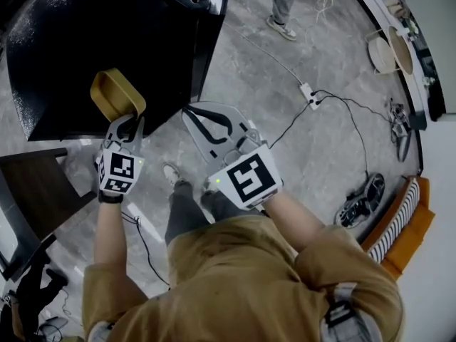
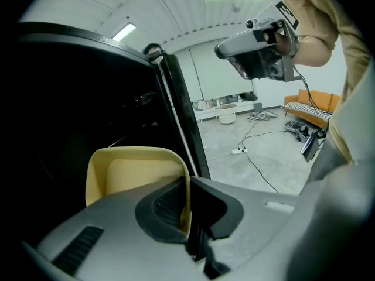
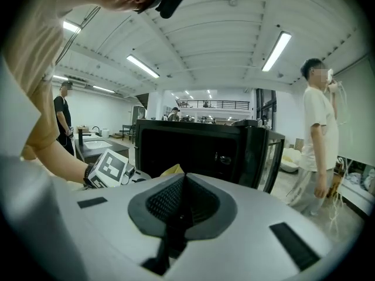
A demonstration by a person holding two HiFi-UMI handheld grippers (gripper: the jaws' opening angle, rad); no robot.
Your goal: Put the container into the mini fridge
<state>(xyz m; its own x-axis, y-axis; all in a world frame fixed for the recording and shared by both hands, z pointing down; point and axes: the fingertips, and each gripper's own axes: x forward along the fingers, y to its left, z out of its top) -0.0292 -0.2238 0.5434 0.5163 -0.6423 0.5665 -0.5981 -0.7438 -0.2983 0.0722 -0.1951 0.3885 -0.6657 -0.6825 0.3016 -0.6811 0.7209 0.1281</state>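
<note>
The yellow container [image 1: 114, 95] hangs in front of the black mini fridge [image 1: 85, 41], whose door [image 1: 208, 27] stands open. My left gripper [image 1: 132, 122] is shut on the container's side wall. In the left gripper view the container [image 2: 126, 171] is pinched between the pads [image 2: 170, 204], with the dark fridge opening [image 2: 88, 98] right behind it. My right gripper [image 1: 194, 112] hovers just right of the container, near the door's lower edge. In the right gripper view its jaws [image 3: 183, 183] are shut with nothing between them, and it faces the fridge [image 3: 199, 151] and the door [image 3: 266, 157].
A power strip [image 1: 308, 95] with cables lies on the grey floor to the right. One person [image 1: 285, 6] stands beyond the fridge door, another [image 3: 63, 116] at the far left. A dark table [image 1: 35, 184] is at left, an orange sofa [image 1: 407, 226] at right.
</note>
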